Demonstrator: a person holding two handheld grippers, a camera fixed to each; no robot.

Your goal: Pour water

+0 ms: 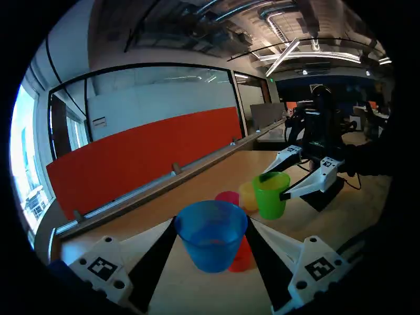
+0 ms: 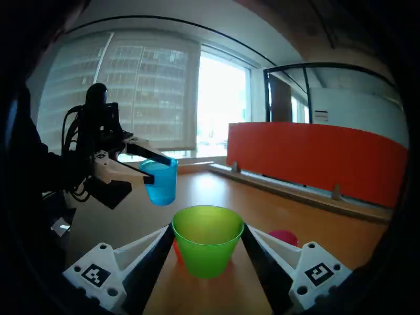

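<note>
My left gripper (image 1: 211,231) is shut on a translucent blue cup (image 1: 211,242), held upright above the wooden table (image 1: 210,176). In the left gripper view, farther right, my right gripper (image 1: 273,185) is shut on a green cup (image 1: 270,195), also upright. In the right gripper view the green cup (image 2: 207,247) sits between the right gripper's (image 2: 207,231) fingers. The left gripper (image 2: 160,170) holds the blue cup (image 2: 160,184) up at the left. I cannot tell whether either cup holds water.
A yellow cup (image 1: 247,195) and a pink cup (image 1: 227,197) stand on the table between the two held cups. An orange-red cup (image 1: 243,257) stands behind the blue one. A pink cup (image 2: 284,236) shows right of the green cup. An orange partition (image 1: 147,152) borders the table.
</note>
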